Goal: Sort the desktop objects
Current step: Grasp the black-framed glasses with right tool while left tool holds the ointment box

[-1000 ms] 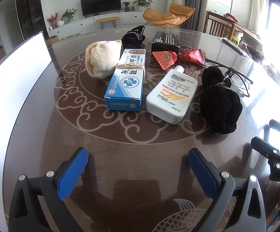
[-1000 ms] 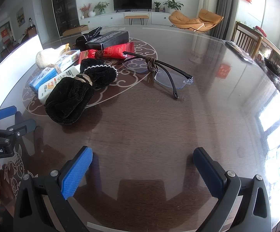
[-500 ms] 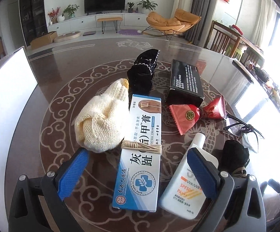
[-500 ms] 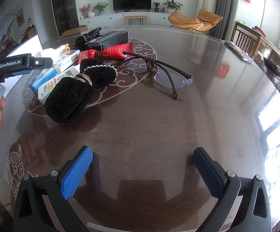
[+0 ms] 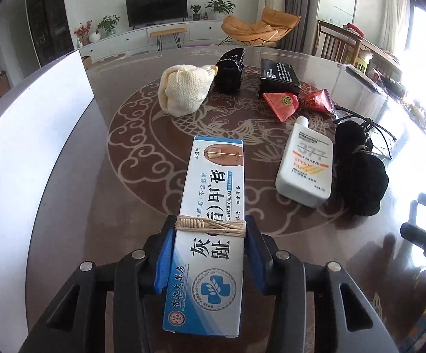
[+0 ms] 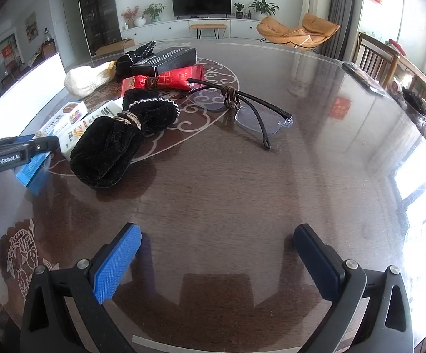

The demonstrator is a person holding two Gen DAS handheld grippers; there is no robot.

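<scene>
My left gripper (image 5: 210, 253) is shut on the blue and white nail cream box (image 5: 213, 206), tied with string, and holds it over the round table (image 5: 95, 206). On the table lie a cream knit bundle (image 5: 183, 91), a white sunscreen bottle (image 5: 304, 164), a black velvet pouch (image 5: 357, 173), a red packet (image 5: 283, 103), a black box (image 5: 277, 76) and a black glove (image 5: 229, 70). My right gripper (image 6: 217, 261) is open and empty above bare table, near the glasses (image 6: 251, 108) and the velvet pouch (image 6: 116, 144). The left gripper (image 6: 16, 154) with the box shows at the left of the right wrist view.
A white board (image 5: 27, 153) stands along the table's left edge. A dark flat item (image 6: 360, 76) lies at the table's far right. Chairs and a sideboard stand behind the table.
My left gripper moved forward over the objects, closed on the nail cream box and drew it back toward me. The right gripper has stayed still.
</scene>
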